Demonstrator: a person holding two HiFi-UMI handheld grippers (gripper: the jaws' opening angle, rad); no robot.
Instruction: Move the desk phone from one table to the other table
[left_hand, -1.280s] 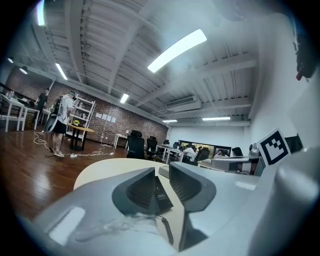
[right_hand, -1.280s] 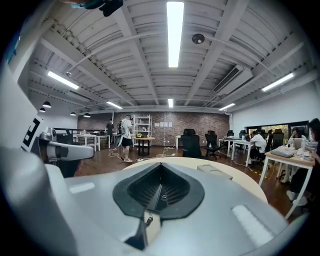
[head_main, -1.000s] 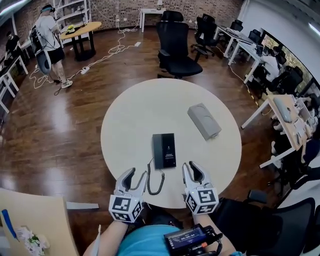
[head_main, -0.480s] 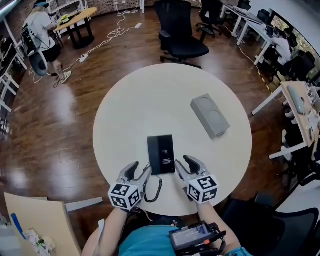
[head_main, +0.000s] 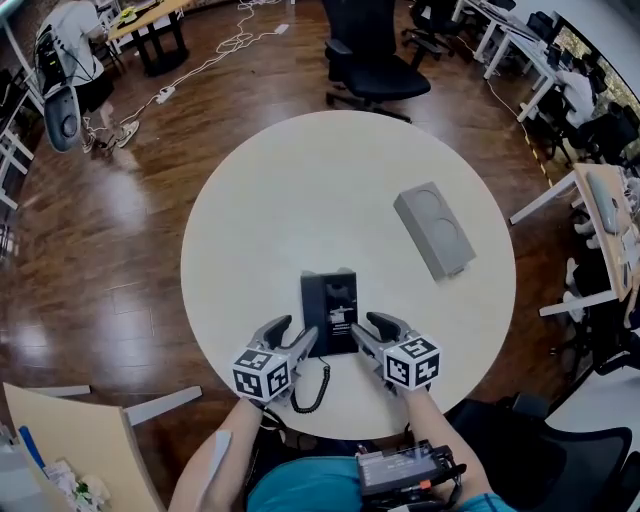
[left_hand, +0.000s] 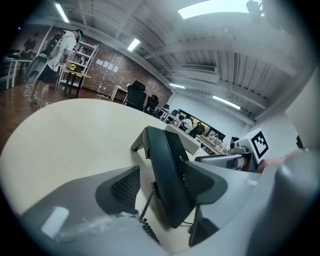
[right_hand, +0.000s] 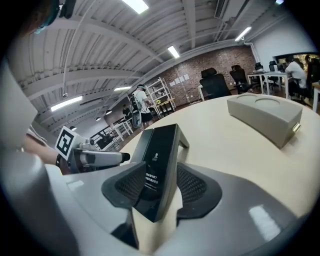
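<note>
Both tongs have advanced since the earlier frame: they hung back at the near rim of the round cream table (head_main: 290, 200), and they now flank the black rectangular desk phone (head_main: 330, 305), which sits below the frame centre, where it was.

1. Surroundings. I see one grey rectangular box with two round recesses (head_main: 434, 230) on the same table, right of centre and well apart from the phone. One coiled black cord (head_main: 315, 385) trails from the phone toward the lower edge, between the two tongs. One black office chair (head_main: 372, 55) stands beyond the table at the top of the frame. One pale wooden tabletop (head_main: 80, 440) shows at the lower left. One person in a white top (head_main: 72, 30) stands at the upper left.

2. Count. One phone, one grey box, one cord, two tongs.

3. Left gripper (head_main: 293, 335). Its jaws are opening, spread wide, with the phone's left edge between them. Bare table shows between the outer pad and the phone, so I read no clamp.

4. Right gripper (head_main: 365, 328). Its jaws are opening too, near their widest, with the phone's right edge between the pads, not pinched.
</note>
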